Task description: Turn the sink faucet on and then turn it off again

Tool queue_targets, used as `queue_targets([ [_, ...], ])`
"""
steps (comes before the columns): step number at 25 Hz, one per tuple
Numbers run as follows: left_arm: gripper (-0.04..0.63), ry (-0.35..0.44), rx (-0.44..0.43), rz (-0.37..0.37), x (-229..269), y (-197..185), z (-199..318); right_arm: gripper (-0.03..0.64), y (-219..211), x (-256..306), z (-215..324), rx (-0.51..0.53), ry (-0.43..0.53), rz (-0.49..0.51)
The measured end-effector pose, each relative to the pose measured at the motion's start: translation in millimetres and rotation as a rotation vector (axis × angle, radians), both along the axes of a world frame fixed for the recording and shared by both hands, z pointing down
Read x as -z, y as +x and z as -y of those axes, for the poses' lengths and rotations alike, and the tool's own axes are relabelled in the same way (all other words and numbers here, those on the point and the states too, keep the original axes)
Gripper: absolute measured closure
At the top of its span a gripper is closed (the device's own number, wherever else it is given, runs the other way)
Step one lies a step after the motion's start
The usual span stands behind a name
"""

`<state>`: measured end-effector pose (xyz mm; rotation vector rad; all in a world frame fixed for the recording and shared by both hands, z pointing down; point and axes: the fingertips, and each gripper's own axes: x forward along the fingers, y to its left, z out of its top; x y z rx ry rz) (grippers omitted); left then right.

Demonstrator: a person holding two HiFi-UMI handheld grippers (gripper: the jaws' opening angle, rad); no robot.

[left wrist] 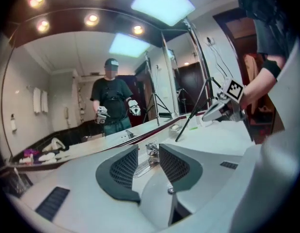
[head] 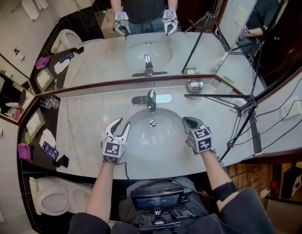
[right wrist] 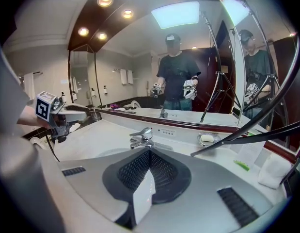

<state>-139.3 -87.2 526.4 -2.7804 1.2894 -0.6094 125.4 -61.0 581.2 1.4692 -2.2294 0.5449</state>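
A chrome single-lever faucet (head: 151, 100) stands at the back of the white sink basin (head: 156, 141), with no water visible from its spout. My left gripper (head: 119, 125) hovers over the basin's left rim, jaws open and empty. In the left gripper view the faucet (left wrist: 151, 148) shows through the gap of the left gripper (left wrist: 148, 156), still well beyond it. My right gripper (head: 189, 123) hangs over the basin's right rim, shut on nothing. In the right gripper view the faucet (right wrist: 141, 137) lies just past the tips of the right gripper (right wrist: 149, 152).
A soap dish (head: 194, 85) sits on the marble counter right of the faucet. A dark tripod leg (head: 224, 97) crosses the counter's right side. Drinking glasses (head: 49, 102) stand at the far left. A mirror rises directly behind the faucet. A toilet (head: 53, 199) is at lower left.
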Motion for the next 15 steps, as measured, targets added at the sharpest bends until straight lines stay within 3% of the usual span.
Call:
queue_targets([
  [5, 0.394, 0.135, -0.172, 0.253, -24, 31, 15, 0.598, 6, 3, -3, -0.001, 0.004, -0.038],
  [10, 0.277, 0.212, -0.268, 0.392, -51, 56, 40, 0.598, 15, -3, -6, -0.02, -0.017, -0.044],
  [15, 0.27, 0.285, -0.336, 0.511, -79, 68, 66, 0.598, 14, -11, -8, -0.035, -0.025, -0.034],
])
